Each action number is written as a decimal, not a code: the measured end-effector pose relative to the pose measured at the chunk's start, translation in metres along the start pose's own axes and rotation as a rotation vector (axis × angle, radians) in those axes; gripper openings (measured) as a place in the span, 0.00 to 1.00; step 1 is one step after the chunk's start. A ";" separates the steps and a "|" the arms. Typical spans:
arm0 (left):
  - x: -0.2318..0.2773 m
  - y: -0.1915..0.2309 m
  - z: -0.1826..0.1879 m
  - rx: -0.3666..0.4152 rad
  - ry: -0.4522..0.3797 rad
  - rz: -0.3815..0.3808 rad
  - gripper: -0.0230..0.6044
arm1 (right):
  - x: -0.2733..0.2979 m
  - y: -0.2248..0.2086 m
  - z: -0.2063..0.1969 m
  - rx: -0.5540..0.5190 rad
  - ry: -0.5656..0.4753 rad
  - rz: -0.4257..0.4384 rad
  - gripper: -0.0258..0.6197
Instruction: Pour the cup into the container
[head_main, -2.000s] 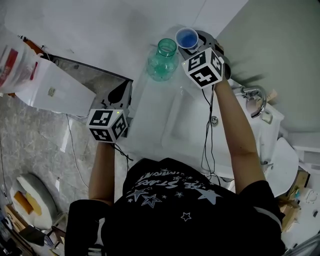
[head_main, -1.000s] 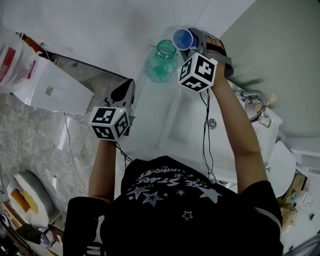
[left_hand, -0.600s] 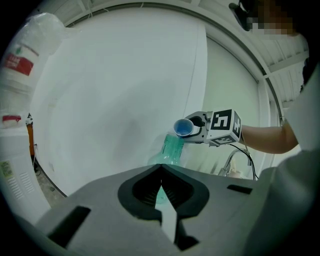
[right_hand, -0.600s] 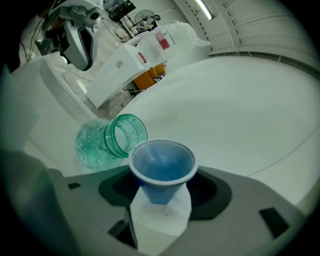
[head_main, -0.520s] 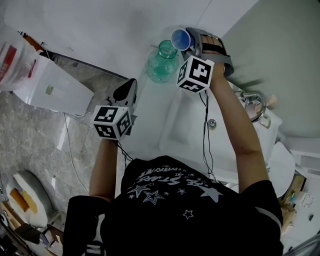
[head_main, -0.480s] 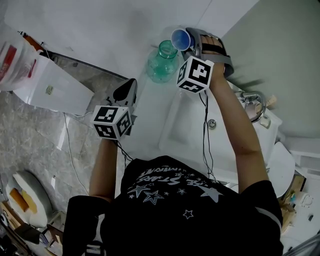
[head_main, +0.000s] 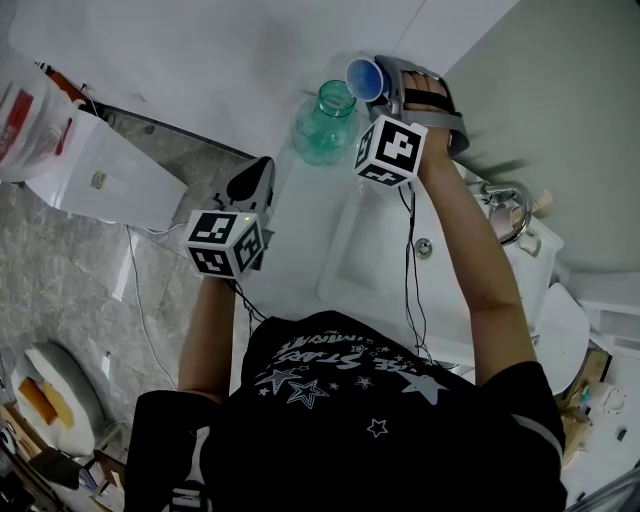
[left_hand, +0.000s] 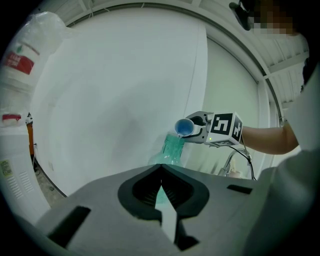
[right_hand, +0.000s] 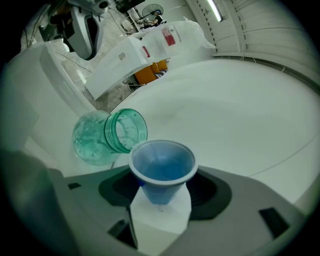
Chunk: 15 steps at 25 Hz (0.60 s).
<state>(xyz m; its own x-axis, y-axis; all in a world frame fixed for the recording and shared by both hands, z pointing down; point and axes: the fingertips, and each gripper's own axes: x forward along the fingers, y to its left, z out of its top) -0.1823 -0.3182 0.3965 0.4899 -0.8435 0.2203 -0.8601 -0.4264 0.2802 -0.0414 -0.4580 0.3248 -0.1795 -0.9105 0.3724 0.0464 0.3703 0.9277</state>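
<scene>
The right gripper (right_hand: 160, 207) pinches a blue cup (right_hand: 162, 165) by its lower body, jaws set wide around it. The cup is tipped so that its mouth leans left toward the open neck of a green glass jar (right_hand: 107, 137). From the left gripper view, the cup's rim sits just above and beside the jar's mouth. The jar stands upright on a white ledge (head_main: 300, 210) at the far side, left of a white basin (head_main: 375, 260). The left gripper (left_hand: 162, 200), jaws pressed together on nothing, hangs well apart at the near left, pointed at the jar.

By the look of it, the lift and carry are done and the pour is in hand. No stream shows, and how much remains in the cup cannot be told.
</scene>
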 end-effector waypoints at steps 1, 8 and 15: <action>0.000 0.000 0.000 0.000 0.000 -0.001 0.05 | 0.000 0.000 0.000 0.006 -0.001 0.000 0.48; 0.004 0.000 -0.001 -0.001 -0.001 -0.002 0.05 | 0.002 0.005 -0.001 0.123 -0.009 0.050 0.48; 0.007 0.002 -0.006 -0.005 0.011 -0.003 0.05 | 0.003 0.008 -0.004 0.342 -0.052 0.091 0.48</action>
<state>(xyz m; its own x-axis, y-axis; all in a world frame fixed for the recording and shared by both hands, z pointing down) -0.1803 -0.3230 0.4038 0.4940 -0.8385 0.2300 -0.8579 -0.4270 0.2858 -0.0373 -0.4583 0.3334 -0.2404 -0.8638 0.4429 -0.2656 0.4974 0.8259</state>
